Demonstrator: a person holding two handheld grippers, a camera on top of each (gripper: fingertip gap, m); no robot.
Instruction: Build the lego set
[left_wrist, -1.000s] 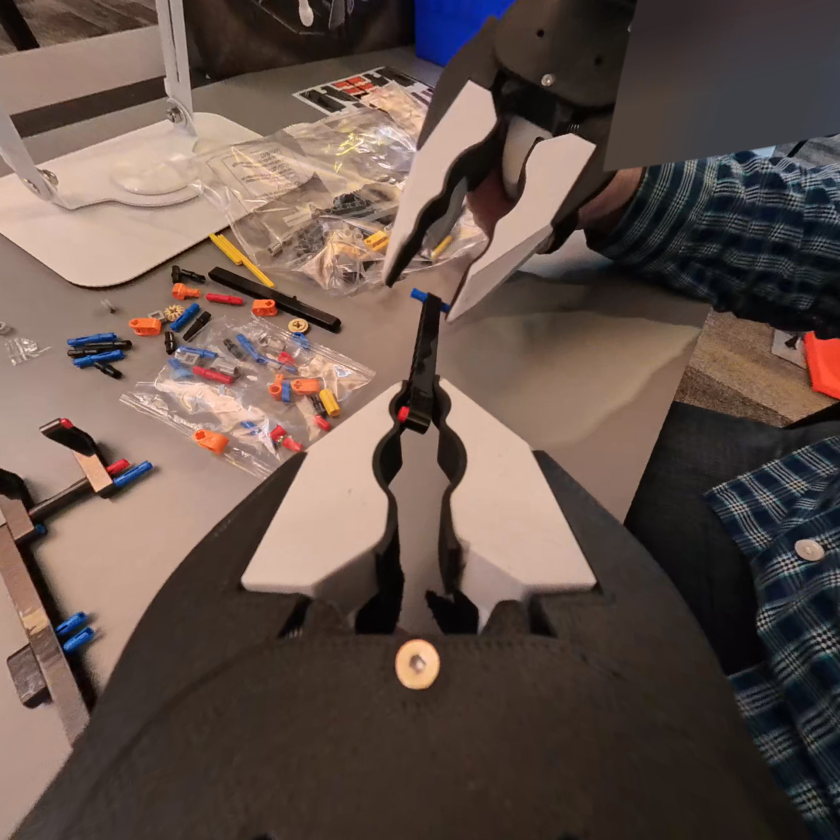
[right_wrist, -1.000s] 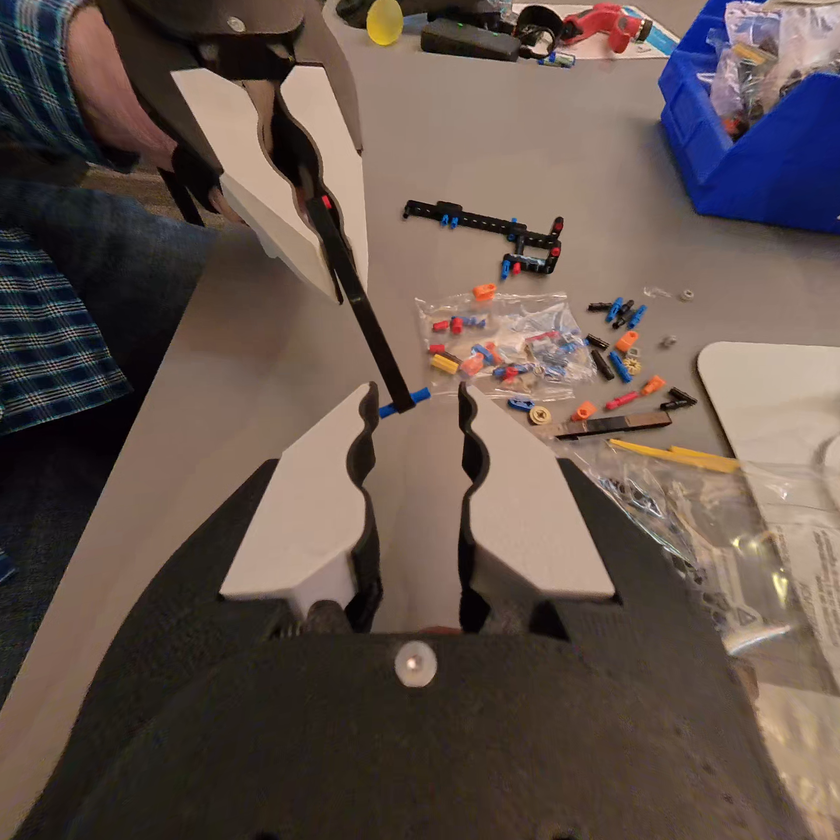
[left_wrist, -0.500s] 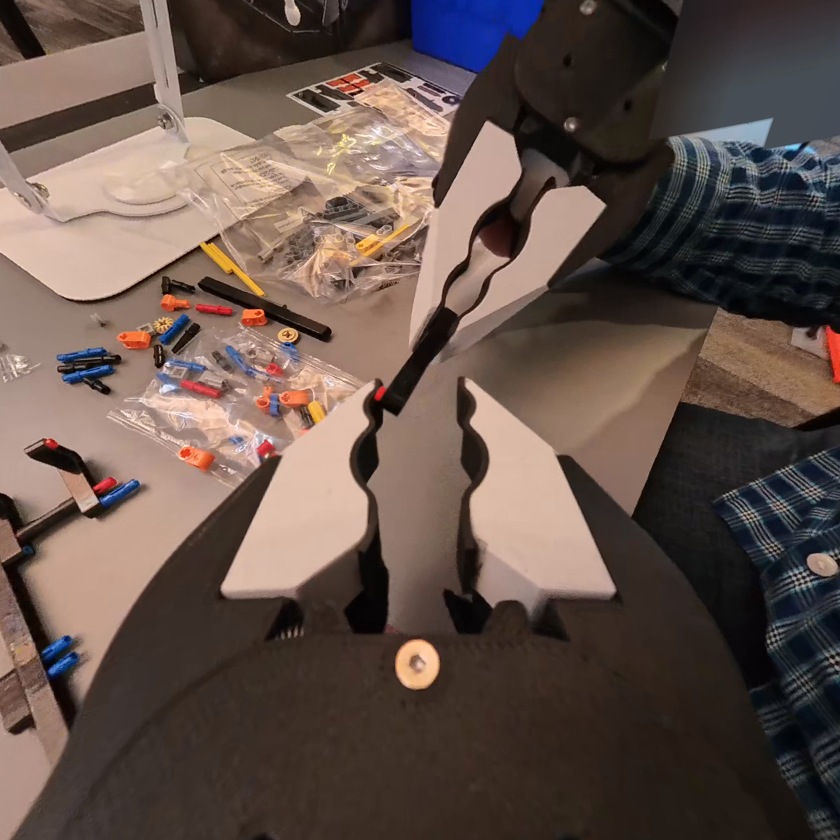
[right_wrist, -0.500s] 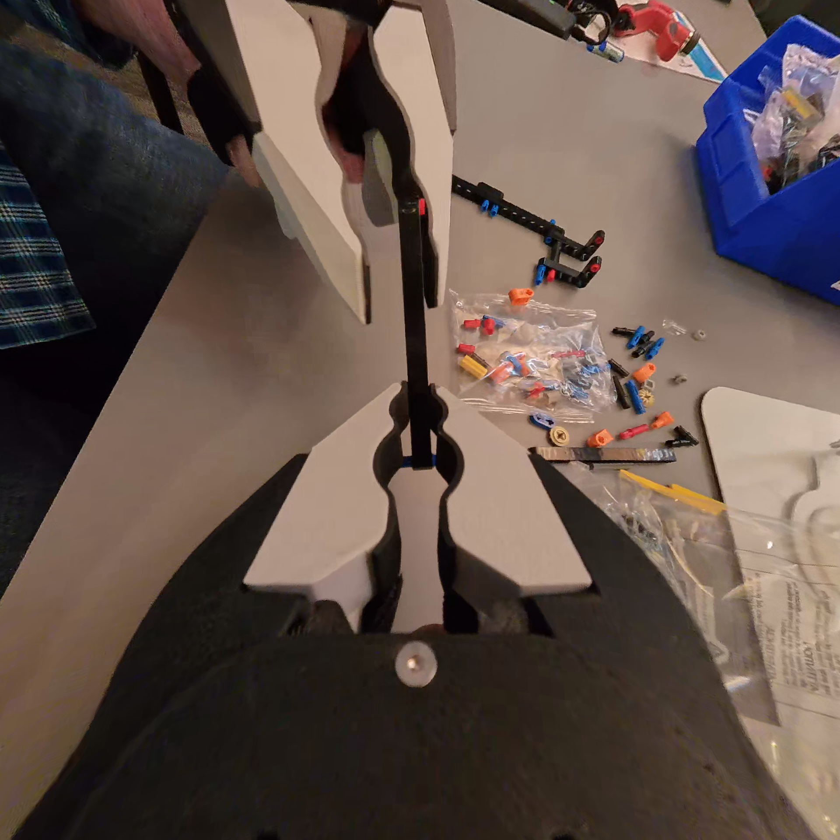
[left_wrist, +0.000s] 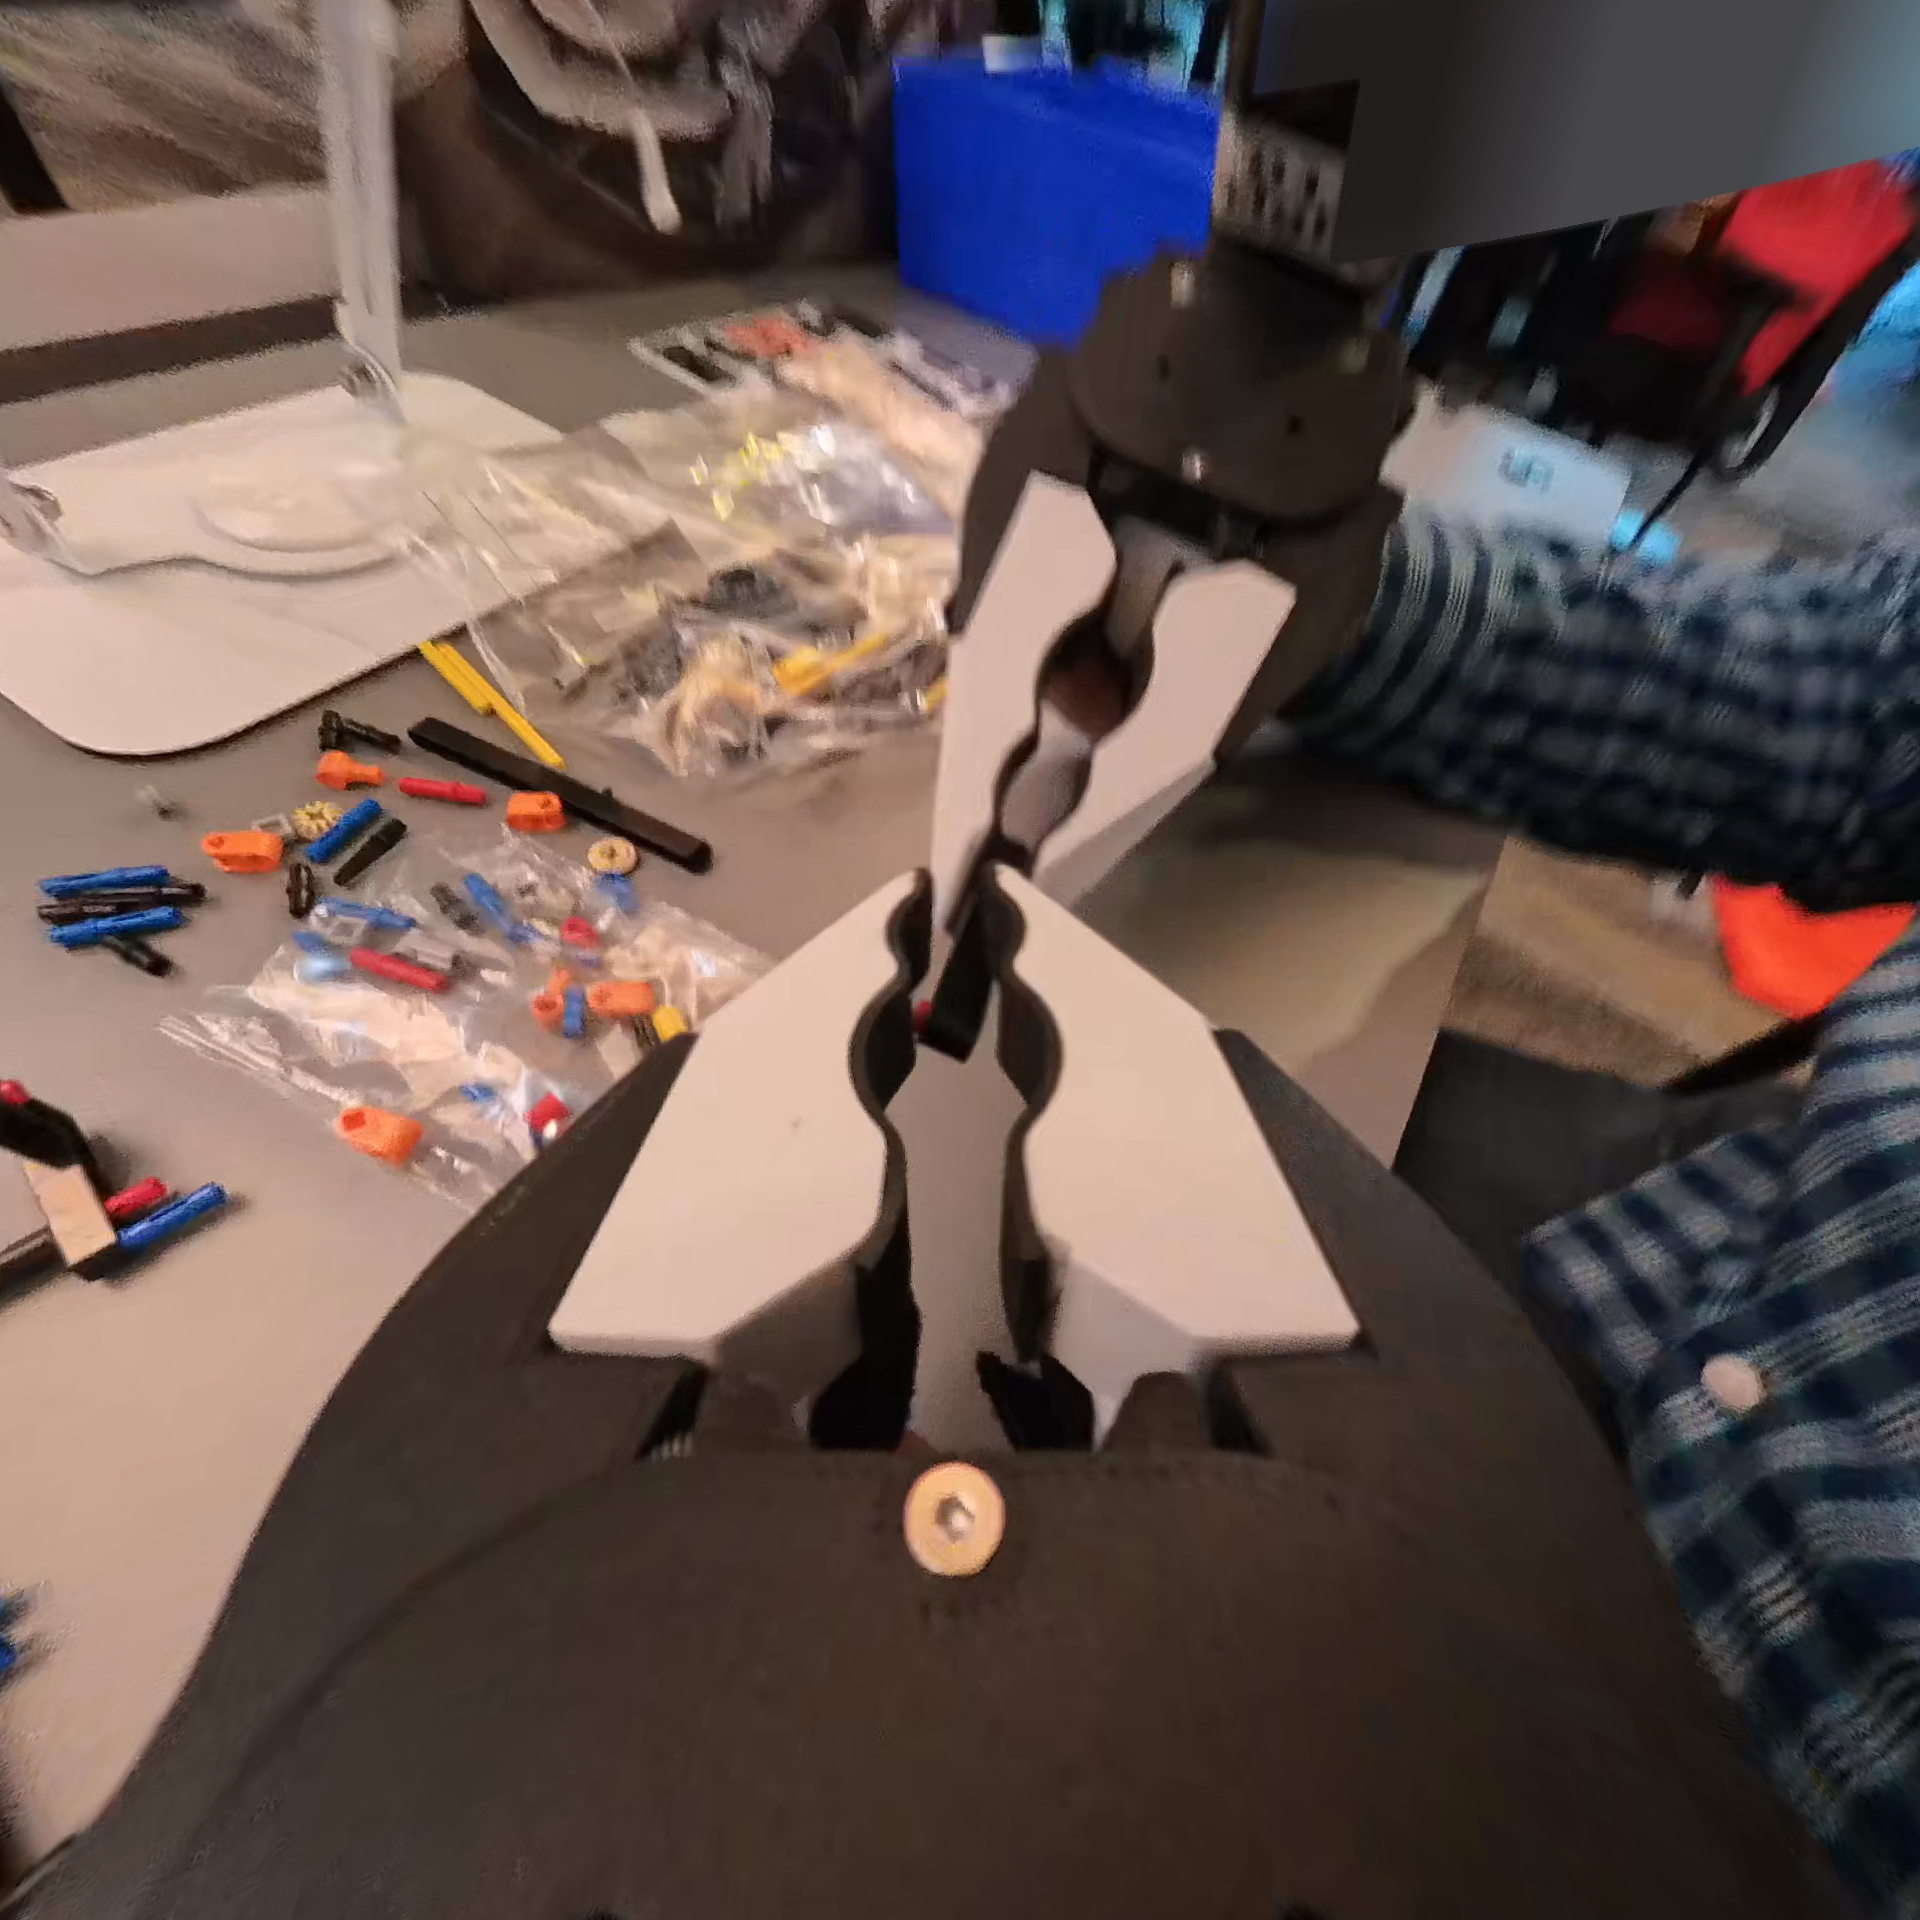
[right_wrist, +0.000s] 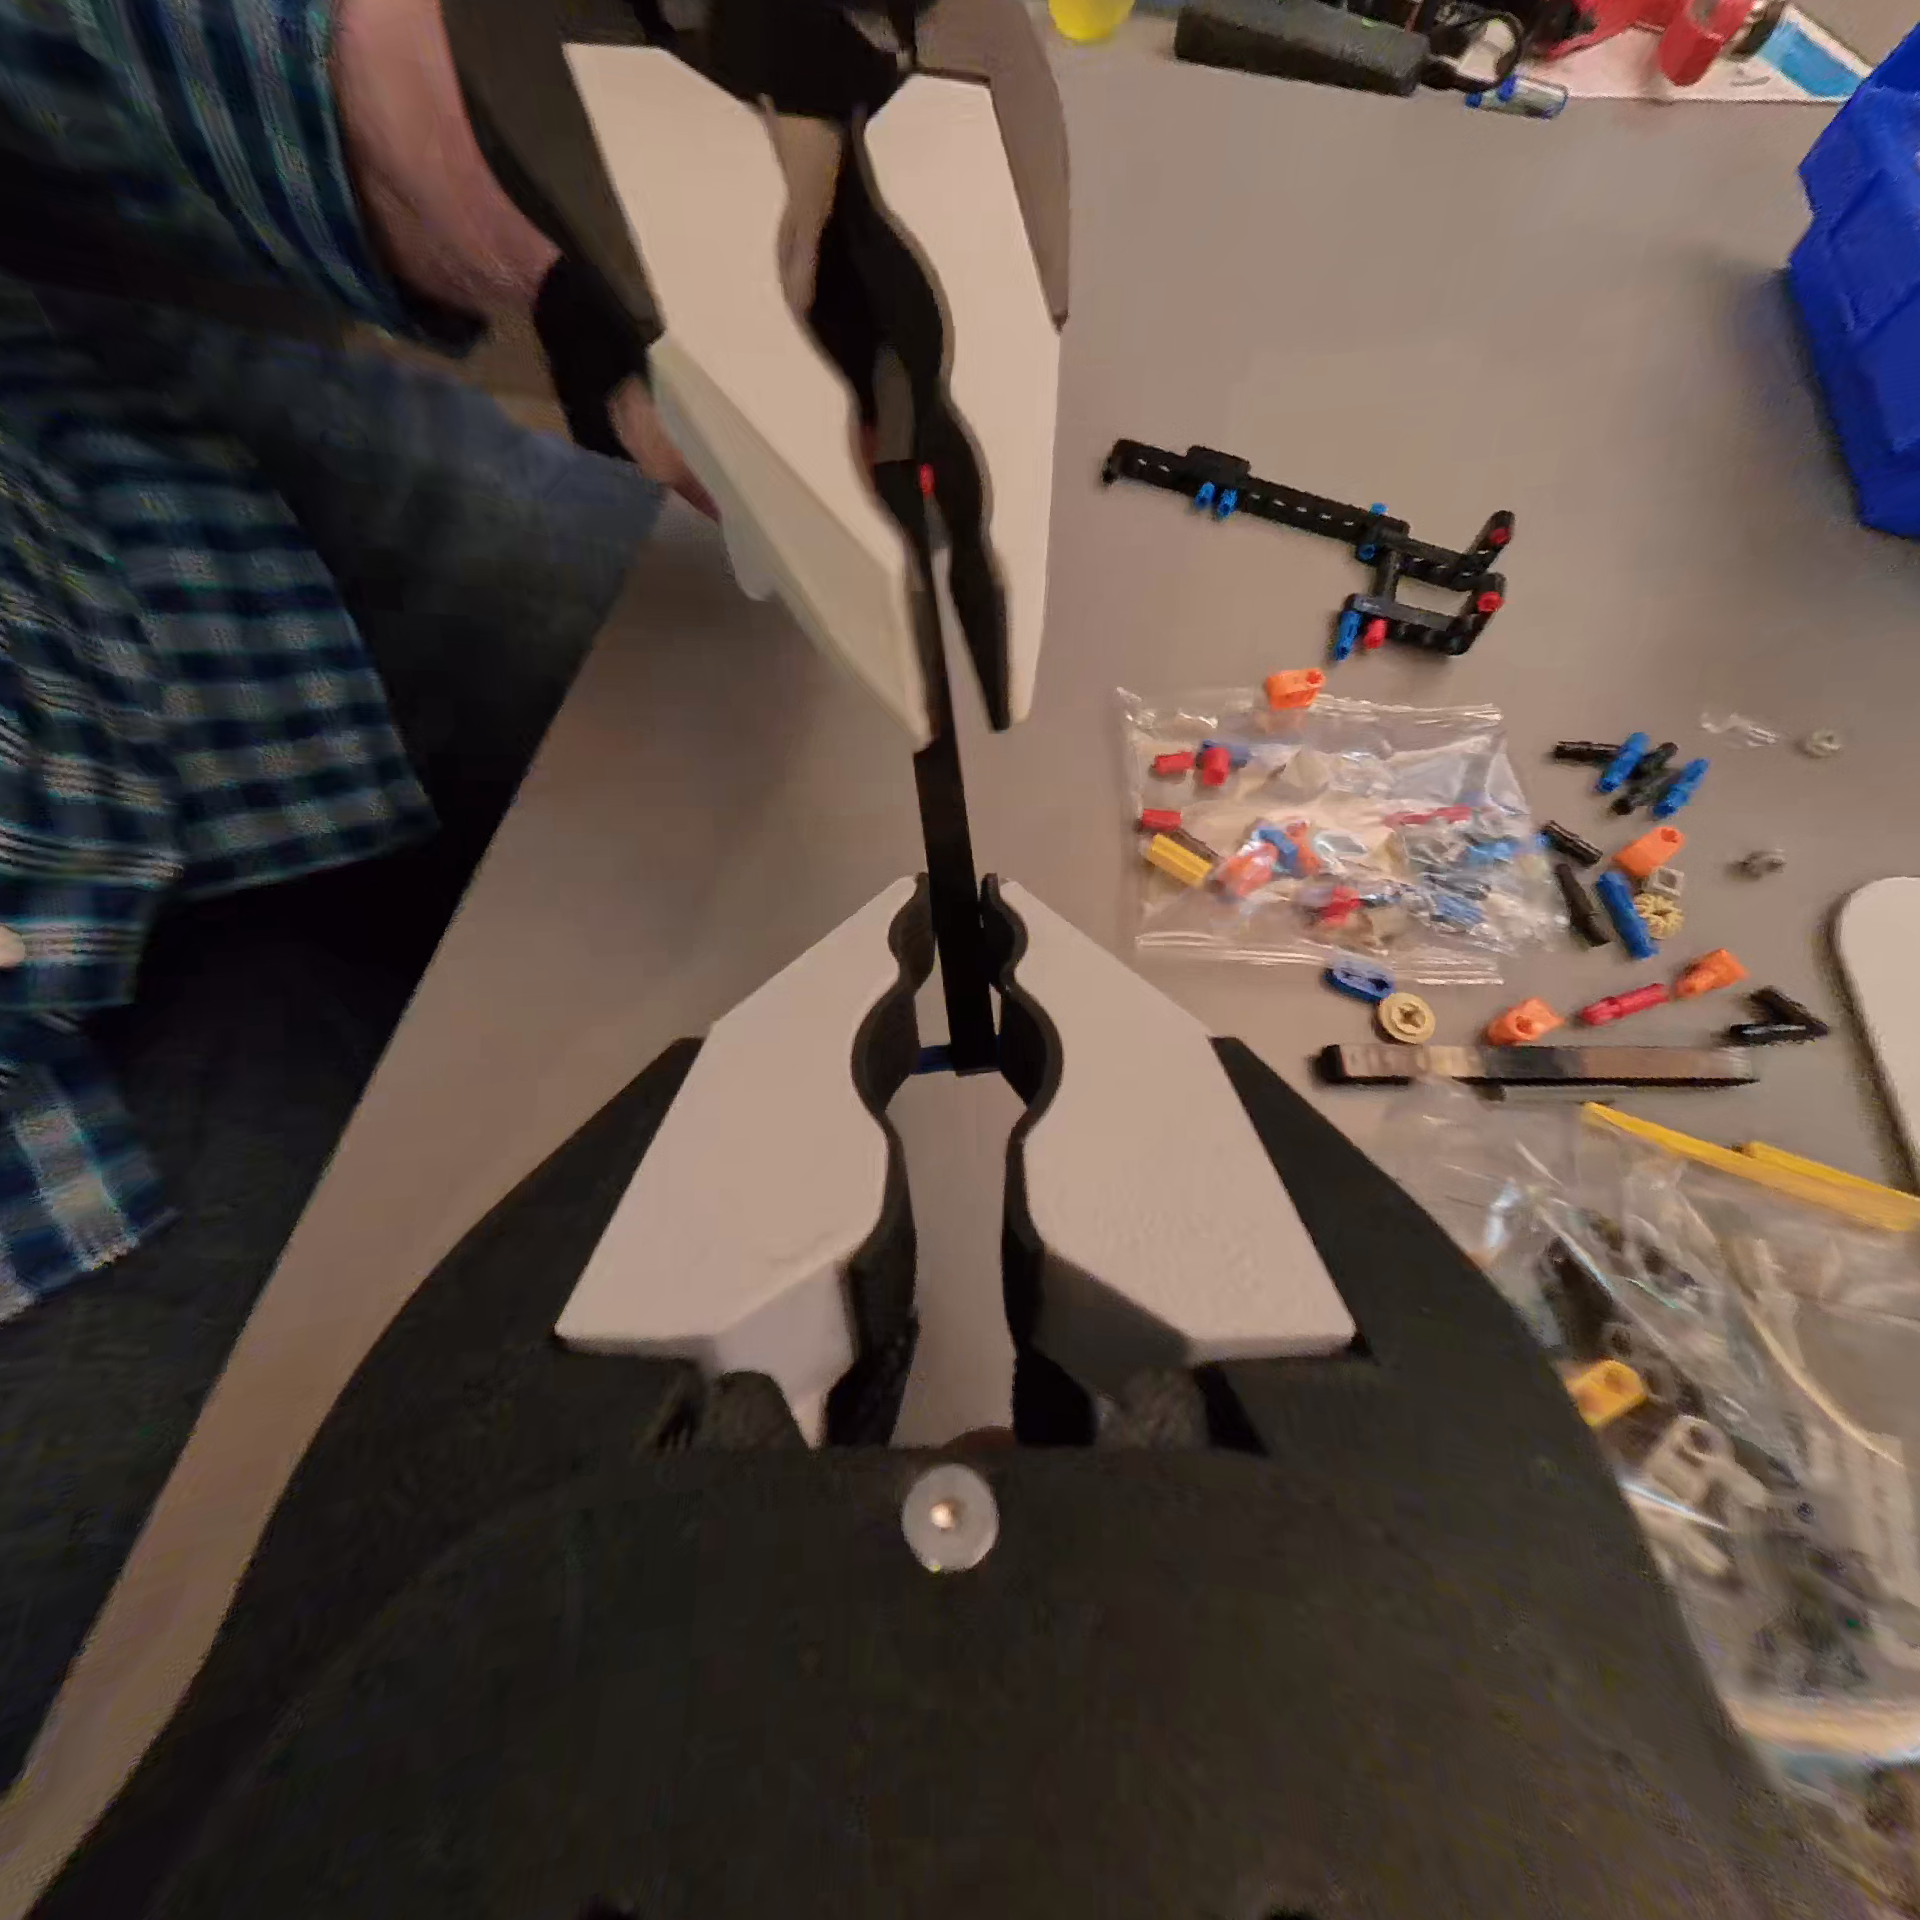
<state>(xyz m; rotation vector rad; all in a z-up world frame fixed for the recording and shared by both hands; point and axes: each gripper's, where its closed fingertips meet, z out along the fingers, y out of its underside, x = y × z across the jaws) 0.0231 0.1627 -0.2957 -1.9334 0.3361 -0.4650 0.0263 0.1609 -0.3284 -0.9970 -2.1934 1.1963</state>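
A black lego beam (right_wrist: 948, 810) hangs in the air between my two grippers, above the table's near edge. My right gripper (right_wrist: 956, 883) is shut on the end that carries a blue pin (right_wrist: 933, 1056). My left gripper (left_wrist: 961, 883) is shut on the other end, which carries a red pin (left_wrist: 921, 1013). In the left wrist view the beam (left_wrist: 956, 997) sits between my fingers and the right gripper (left_wrist: 987, 868) meets them tip to tip. In the right wrist view the left gripper (right_wrist: 961, 727) comes in from above.
On the grey table lie a partly built black frame (right_wrist: 1382, 551), a clear bag of small parts (right_wrist: 1330, 831), loose pins, a long black beam (right_wrist: 1538, 1065) and larger parts bags (left_wrist: 748, 582). A blue bin (right_wrist: 1870, 312) and a white stand base (left_wrist: 208, 582) lie farther off. A person's plaid sleeve (left_wrist: 1662, 675) is at the right. Left and right tips are no more than a few centimetres apart.
One second ago my left gripper held the beam and the right was open. The right then shut on the blue-pin end while the left opened. Now the left has shut on the beam again.
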